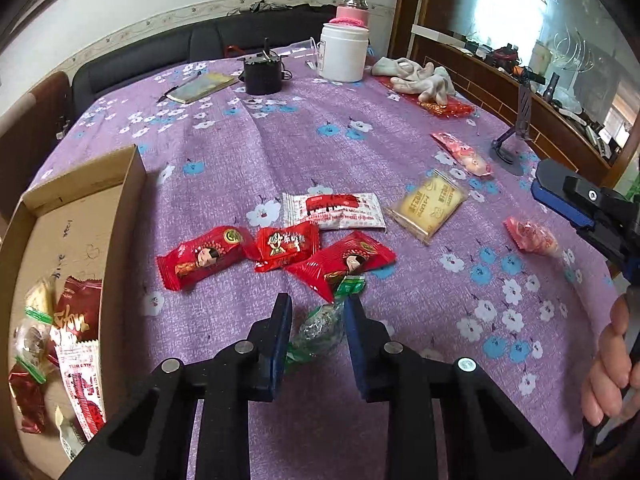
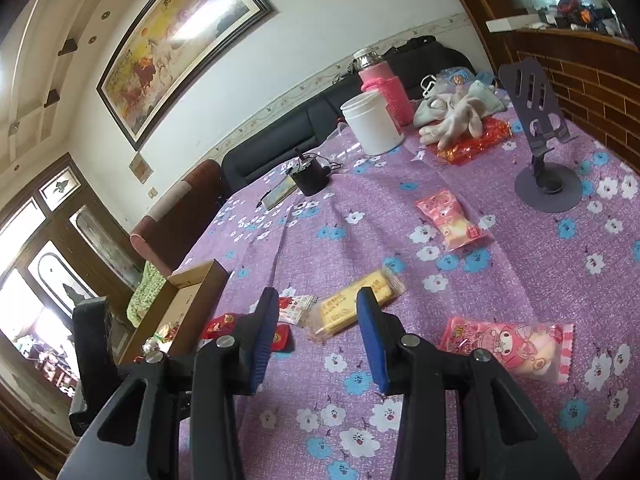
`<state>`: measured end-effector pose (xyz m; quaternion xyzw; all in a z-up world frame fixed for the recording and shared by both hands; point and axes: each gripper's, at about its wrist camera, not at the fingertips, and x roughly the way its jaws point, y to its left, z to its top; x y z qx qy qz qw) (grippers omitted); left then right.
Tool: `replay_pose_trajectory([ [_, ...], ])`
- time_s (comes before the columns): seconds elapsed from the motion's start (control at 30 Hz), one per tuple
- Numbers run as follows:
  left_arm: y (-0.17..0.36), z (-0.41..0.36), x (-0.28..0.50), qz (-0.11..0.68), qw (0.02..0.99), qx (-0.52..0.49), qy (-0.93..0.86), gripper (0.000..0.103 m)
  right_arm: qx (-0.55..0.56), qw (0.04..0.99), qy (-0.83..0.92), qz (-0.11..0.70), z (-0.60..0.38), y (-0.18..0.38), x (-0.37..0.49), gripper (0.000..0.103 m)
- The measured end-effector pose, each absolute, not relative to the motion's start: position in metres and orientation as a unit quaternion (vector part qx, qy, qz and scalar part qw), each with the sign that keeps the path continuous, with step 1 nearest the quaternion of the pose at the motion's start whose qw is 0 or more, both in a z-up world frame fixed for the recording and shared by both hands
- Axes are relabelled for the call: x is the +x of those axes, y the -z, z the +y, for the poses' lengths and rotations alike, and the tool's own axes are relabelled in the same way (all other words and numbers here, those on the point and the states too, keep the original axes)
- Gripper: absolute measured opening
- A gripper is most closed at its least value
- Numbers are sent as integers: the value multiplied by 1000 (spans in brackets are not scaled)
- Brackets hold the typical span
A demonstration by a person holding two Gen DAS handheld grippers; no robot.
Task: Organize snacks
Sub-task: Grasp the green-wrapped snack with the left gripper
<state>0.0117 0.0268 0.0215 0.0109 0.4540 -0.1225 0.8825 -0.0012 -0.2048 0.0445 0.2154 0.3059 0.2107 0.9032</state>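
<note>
My left gripper [image 1: 318, 306] is open around a clear candy with green twisted ends [image 1: 320, 328] that lies on the purple flowered cloth between the fingers. Just beyond lie three red snack packs [image 1: 204, 258] [image 1: 286, 244] [image 1: 340, 262], a white-and-red packet [image 1: 334, 210] and a yellow biscuit pack [image 1: 428, 202]. A cardboard box [image 1: 120, 216] with several snacks inside stands at the left. My right gripper [image 2: 318, 300] is open and empty above the cloth, with the yellow biscuit pack [image 2: 352, 304] beyond its tips. A pink cartoon pack [image 2: 516, 346] lies to its right.
Another pink pack [image 2: 450, 218] lies further back. A purple phone stand [image 2: 544, 152], a white tub [image 2: 374, 122], a pink flask [image 2: 384, 80], grey gloves [image 2: 456, 116], a black pot [image 1: 262, 72] and a notebook [image 1: 202, 88] stand at the far side. A dark sofa is behind the table.
</note>
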Motion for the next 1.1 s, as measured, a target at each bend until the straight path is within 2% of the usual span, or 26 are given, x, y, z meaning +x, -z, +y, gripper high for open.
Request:
replay_pose_trajectory([
  [0.33,-12,-10,12,457,876,83,131,33,235,904,-194,298,-215,-47,-3,41],
  [0.37,-13,-10,11,454,878,82,129,31,238,904,-192,300,-216,-46,-2,41],
  [0.43,-13,-5,9,448,883,57,128,21,239,904,-183,303,-220,-46,-1,41],
  [0.47,-13,-2,6,439,888,47,125,20,239,906,-175,301,-224,-48,-2,41],
  [0.73,-13,0,1,424,894,40,139,20,208,911,-94,343,-269,-46,3,45],
  [0.9,-12,1,2,424,894,38,142,20,253,892,-61,368,-309,-34,13,45],
  [1.0,-11,1,2,424,893,39,143,20,245,895,-70,366,-320,-49,17,45],
  [1.1,-11,2,3,425,893,36,144,20,161,925,-63,339,-324,-95,18,45],
])
